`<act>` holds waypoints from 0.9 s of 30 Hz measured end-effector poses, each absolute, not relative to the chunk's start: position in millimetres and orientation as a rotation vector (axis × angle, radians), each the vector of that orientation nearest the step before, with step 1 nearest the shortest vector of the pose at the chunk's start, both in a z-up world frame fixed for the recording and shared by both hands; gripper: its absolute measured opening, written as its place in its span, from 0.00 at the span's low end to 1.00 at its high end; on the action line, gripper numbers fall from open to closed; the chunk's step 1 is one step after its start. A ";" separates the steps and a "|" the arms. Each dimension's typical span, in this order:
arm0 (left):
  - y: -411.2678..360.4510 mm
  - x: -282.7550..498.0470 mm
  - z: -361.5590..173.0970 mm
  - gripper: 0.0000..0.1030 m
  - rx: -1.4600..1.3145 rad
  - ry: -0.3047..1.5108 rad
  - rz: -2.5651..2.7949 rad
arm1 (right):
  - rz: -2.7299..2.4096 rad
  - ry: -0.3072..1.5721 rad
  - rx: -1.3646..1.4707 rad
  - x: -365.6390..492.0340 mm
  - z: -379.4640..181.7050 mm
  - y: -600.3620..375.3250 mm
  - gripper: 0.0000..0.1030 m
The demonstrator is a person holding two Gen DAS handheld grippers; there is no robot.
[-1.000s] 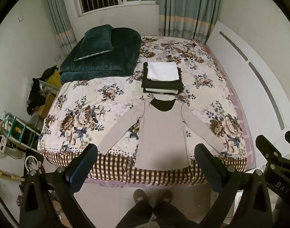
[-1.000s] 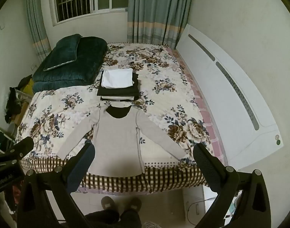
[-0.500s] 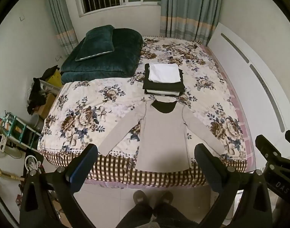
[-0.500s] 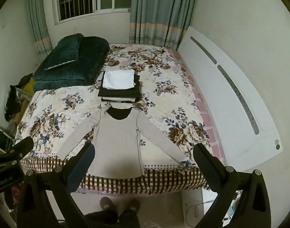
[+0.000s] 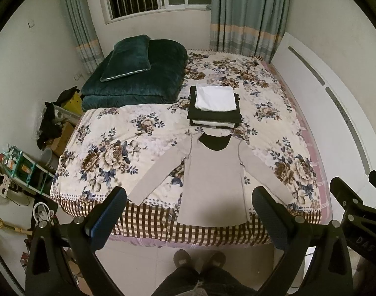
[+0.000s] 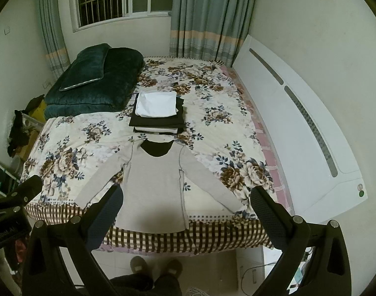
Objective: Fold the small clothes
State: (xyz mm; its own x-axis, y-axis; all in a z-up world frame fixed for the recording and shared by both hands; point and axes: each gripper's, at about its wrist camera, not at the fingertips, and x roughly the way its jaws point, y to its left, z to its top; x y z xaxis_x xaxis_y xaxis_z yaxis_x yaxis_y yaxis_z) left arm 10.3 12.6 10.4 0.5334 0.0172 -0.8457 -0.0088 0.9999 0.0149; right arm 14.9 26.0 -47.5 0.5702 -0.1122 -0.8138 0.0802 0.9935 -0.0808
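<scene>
At the lower centre of both views, my left tool [image 5: 188, 212] and right tool [image 6: 186, 208] hang wide open with nothing between their fingers. The beige long-sleeved top [image 5: 213, 180] lies flat, sleeves spread, at the bed's [image 5: 281, 123] near edge. Just above its collar sits a stack of folded clothes [image 5: 215, 104].

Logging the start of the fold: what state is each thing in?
Beige long-sleeve top: unfolded, flat, sleeves spread.
Stack of clothes: folded, white piece on top.
Green quilt: folded, pillow on it.
Left gripper: open, empty.
Right gripper: open, empty.
Curtains: drawn aside.
</scene>
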 end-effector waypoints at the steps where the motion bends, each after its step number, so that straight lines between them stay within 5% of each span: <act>1: 12.8 10.3 10.4 1.00 0.010 1.009 0.015 | -0.113 0.958 -0.035 15.2 -47.4 25.5 1.00; 27: 14.6 9.7 10.9 1.00 0.008 1.006 0.012 | -0.112 0.952 -0.038 16.8 -41.7 27.5 1.00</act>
